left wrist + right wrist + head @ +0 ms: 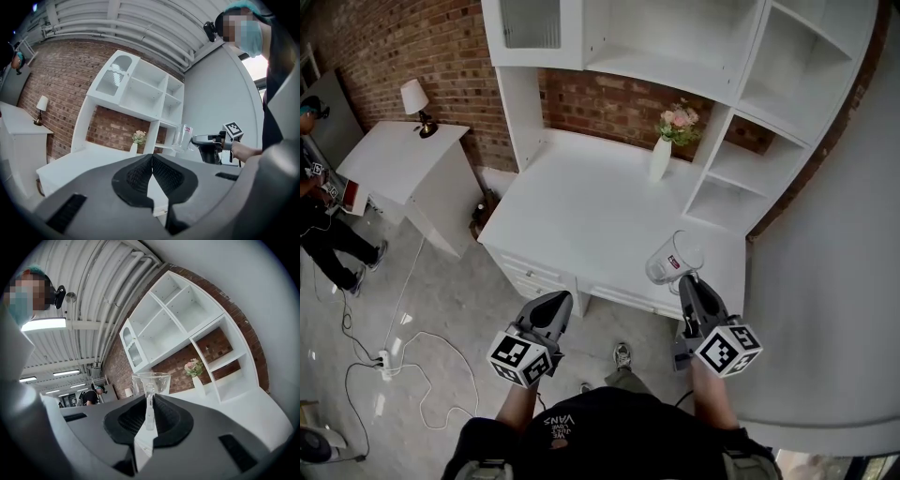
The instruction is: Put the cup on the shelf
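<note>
Though near-shut, right hand-held gripper (150, 405) on cup (151, 380)

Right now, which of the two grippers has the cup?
The right gripper, its jaws clamped on the handle of the glass cup; the left gripper is shut and empty.

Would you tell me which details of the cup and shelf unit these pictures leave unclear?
- Red label on the glass cup: print too small to read, head view.
- The cup's base: hidden behind the right gripper, shut on its handle, right gripper view.
- Top of the shelf unit: cut off by the head view's upper edge.
- Behind the glazed door: left gripper view, too hazy to tell.
</note>
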`<state>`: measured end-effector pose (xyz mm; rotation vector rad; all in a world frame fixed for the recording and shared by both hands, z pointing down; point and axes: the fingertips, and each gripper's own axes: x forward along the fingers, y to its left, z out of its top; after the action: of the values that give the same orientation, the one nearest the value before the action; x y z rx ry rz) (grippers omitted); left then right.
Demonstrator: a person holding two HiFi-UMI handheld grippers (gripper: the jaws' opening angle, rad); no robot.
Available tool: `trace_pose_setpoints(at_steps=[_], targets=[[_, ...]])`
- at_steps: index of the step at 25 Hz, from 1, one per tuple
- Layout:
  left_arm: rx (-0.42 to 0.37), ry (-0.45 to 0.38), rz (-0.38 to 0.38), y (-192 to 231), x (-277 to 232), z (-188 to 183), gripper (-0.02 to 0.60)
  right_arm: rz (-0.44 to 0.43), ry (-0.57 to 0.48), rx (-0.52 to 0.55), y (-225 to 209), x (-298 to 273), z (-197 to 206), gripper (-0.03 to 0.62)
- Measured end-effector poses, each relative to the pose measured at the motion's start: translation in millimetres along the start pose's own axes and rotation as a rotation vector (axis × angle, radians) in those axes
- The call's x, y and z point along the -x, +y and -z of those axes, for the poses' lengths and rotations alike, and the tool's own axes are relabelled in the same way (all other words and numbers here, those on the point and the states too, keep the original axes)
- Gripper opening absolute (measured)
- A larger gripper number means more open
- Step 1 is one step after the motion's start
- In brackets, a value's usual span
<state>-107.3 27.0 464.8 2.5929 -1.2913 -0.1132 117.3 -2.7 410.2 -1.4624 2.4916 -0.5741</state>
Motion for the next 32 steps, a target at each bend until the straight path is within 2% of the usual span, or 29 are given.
trace_pose_setpoints(at_steps=[6, 22, 27, 32], targets=[[-0.001, -0.018, -0.069, 23, -33, -11, 0.008, -0.054, 0.015, 0.026, -24, -48, -22, 0.029], [-0.026, -0.060, -0.162, 49, -163, -31, 0.008, -0.222, 0.081, 0.073, -105, -166, -70, 0.029], [-0.024, -0.074, -0.205, 56, -185, -32, 0.008, -0.291, 0.107, 0.111, -113, -194, -86, 0.029], [-0.019, -0.071, -0.211, 64, -202, -30, 0.008, -0.334, 0.104, 0.146, -112, -214, -102, 0.029]])
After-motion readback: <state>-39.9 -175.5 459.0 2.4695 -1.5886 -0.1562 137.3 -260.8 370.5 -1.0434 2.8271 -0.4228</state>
